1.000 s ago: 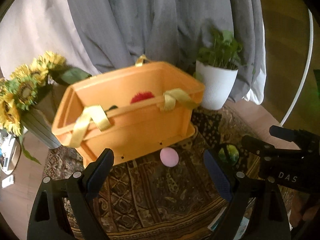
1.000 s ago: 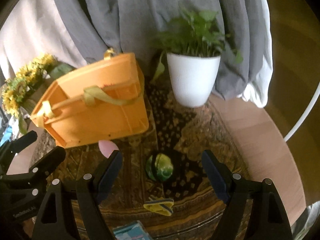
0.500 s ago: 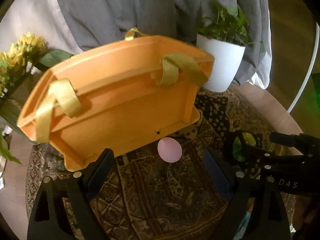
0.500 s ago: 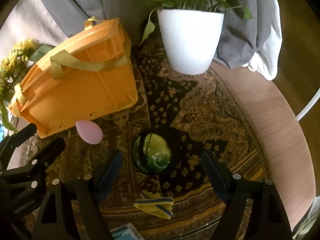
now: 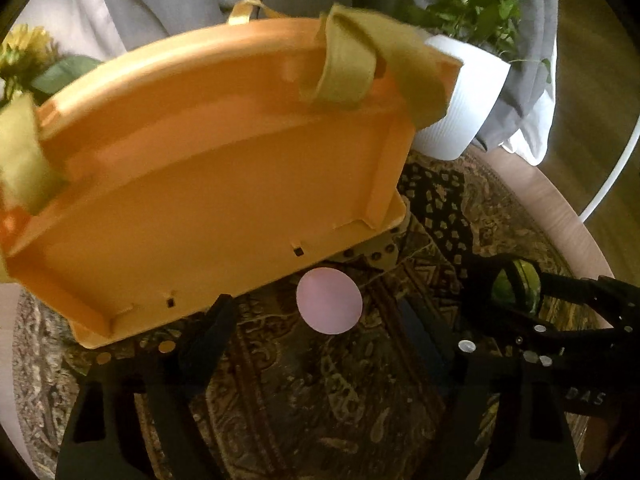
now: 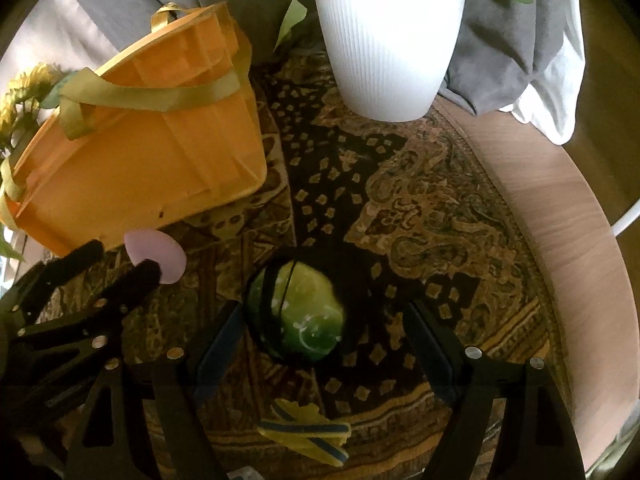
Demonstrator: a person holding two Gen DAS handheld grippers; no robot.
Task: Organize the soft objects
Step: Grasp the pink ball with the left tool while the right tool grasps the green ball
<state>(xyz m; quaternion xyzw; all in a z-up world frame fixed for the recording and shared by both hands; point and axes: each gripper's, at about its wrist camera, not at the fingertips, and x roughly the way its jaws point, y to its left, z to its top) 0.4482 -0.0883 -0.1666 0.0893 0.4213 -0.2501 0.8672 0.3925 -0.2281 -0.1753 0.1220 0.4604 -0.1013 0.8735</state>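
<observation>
Both wrist cameras look steeply down along their own fingers at the patterned rug [image 6: 432, 216], the left one close to the orange basket [image 5: 224, 184] and pink ball [image 5: 329, 301], the right one over the green ball [image 6: 298, 314], each also catching the white plant pot [image 6: 390, 44].

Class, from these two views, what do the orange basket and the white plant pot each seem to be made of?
Orange basket: probably moulded plastic, matte, with stiff ribs and small slots; its straps look like woven fabric.
White plant pot: plastic or glazed ceramic, unclear; smooth, with fine vertical ridges.
</observation>
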